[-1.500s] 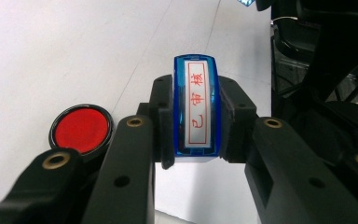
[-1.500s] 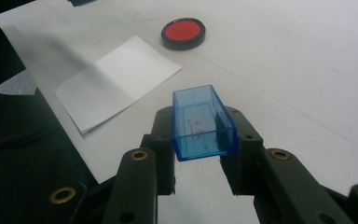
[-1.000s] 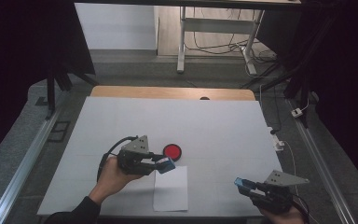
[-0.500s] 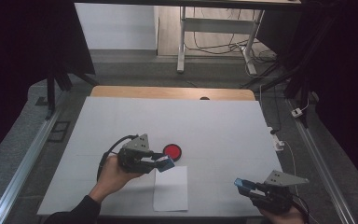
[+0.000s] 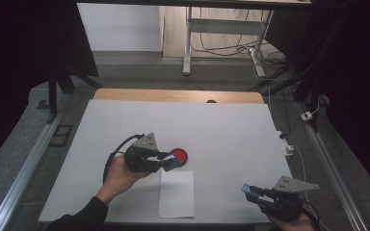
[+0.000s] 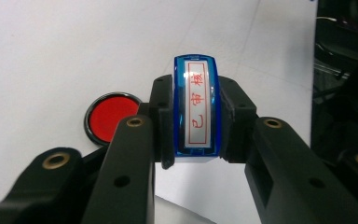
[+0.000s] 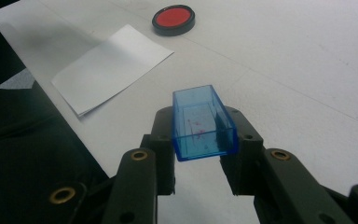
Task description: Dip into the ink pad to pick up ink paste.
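The blue stamp sits pinched between the jaws of the left gripper, its labelled top (red characters in a red frame on a white strip) facing that gripper's camera and its long axis running along the jaws. From the high view, the stamp's end hangs just beside the red ink pad, which lies immediately ahead of the jaws and slightly to one side; in the left gripper view the pad sits low and left of the stamp. The sheet of white paper lies just on the person's side of the pad, under and near the left gripper. So the left hand is plainly the nearer one to both pad and paper, and I judge a short shift over the pad would come next.

The right gripper is well apart, near the table's front right edge, clamped on the stamp's clear blue cap, open end up.

Count: one stamp, one cap, one ink pad, one paper sheet, two grippers.
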`<act>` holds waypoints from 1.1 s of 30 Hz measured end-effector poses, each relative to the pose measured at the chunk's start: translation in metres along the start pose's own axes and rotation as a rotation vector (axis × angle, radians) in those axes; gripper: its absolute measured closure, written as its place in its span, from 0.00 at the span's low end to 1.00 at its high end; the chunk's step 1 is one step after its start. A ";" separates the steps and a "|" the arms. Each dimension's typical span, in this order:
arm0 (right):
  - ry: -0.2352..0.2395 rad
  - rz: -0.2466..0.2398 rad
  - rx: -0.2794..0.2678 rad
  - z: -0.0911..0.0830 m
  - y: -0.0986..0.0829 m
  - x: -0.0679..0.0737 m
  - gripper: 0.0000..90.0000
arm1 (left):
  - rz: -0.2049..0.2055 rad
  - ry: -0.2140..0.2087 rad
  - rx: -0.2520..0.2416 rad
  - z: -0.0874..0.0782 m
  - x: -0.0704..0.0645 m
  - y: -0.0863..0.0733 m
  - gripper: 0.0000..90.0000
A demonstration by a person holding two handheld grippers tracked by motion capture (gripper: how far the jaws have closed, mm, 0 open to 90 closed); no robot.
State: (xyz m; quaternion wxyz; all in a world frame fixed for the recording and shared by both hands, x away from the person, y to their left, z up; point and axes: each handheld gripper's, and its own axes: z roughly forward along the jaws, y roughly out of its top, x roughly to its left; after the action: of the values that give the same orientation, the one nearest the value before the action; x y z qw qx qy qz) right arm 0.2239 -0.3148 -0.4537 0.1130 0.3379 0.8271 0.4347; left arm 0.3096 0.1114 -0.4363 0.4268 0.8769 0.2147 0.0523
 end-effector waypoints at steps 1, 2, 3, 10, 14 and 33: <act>0.000 0.000 0.001 0.000 0.000 0.000 0.76 | 0.000 0.006 0.004 0.001 0.001 0.000 0.78; 0.000 0.000 0.001 0.000 0.000 0.000 0.76 | -0.002 0.010 0.008 0.002 0.002 0.001 0.78; 0.001 -0.001 0.002 0.000 0.000 0.000 0.76 | -0.006 0.016 0.011 0.004 0.004 0.001 0.78; 0.003 -0.005 0.009 0.000 0.000 0.000 0.76 | -0.027 0.035 0.022 0.010 0.013 0.005 0.78; 0.007 -0.006 0.012 0.001 0.000 0.000 0.76 | -0.037 0.046 0.036 0.016 0.018 0.007 0.78; 0.008 -0.005 0.010 0.001 0.000 0.000 0.76 | -0.053 0.068 0.075 0.040 0.034 0.018 0.78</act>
State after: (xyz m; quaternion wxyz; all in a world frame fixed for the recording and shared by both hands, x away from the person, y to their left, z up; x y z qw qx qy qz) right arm 0.2245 -0.3141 -0.4542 0.1090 0.3347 0.8306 0.4316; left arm 0.3573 0.0868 -0.4503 0.3874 0.8840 0.2542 0.0629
